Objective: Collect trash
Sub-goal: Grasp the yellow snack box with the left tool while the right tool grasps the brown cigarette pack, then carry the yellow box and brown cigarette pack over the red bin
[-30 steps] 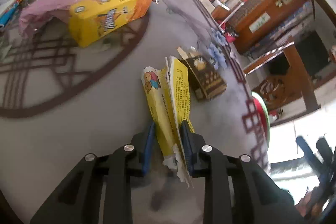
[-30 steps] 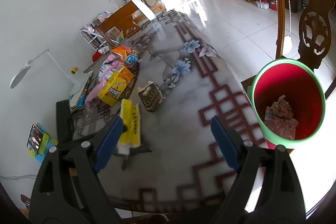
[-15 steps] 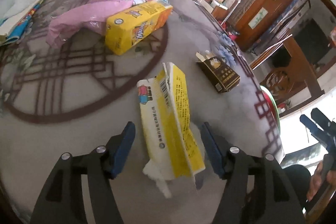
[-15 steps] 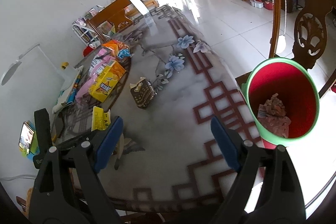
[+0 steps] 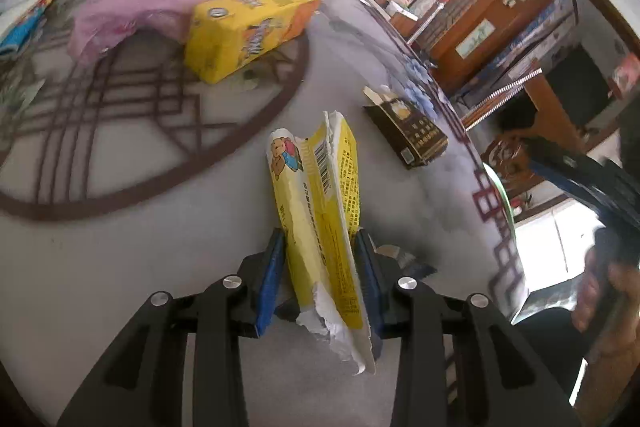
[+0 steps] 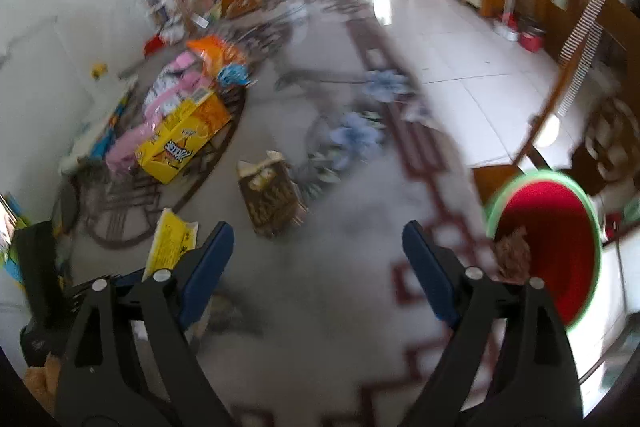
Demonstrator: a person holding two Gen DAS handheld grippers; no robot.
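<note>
torn yellow-and-white paper wrapper [image 5: 320,203]: thin, creased, ragged white edges at both ends; printed with a barcode, small black text and a cartoon bear. it stands on edge, pinched between the blue pads of the left gripper [image 5: 320,267], which is clamped on its lower half. whether the lower end touches the table cannot be told. in the right wrist view its yellow end [image 6: 172,239] shows just left of the near blue pad.

right gripper [image 6: 316,267]: black frame, blue pads [image 6: 428,267] spread wide apart, nothing between them; the view is blurred.

grey marble-look table top [image 5: 120,267]: smooth, glossy, inlaid with a dark red-brown ring and lattice lines.

dark brown cardboard carton with an opened top [image 5: 406,133]: lies on the table beyond the wrapper, apart from it.

yellow rectangular cardboard box [image 5: 248,31]: lies farther back, touching a crumpled pink plastic bag [image 5: 132,11].

round bin with a green rim and red inside [image 6: 548,251]: beside the table edge, brownish crumpled scraps within.
</note>
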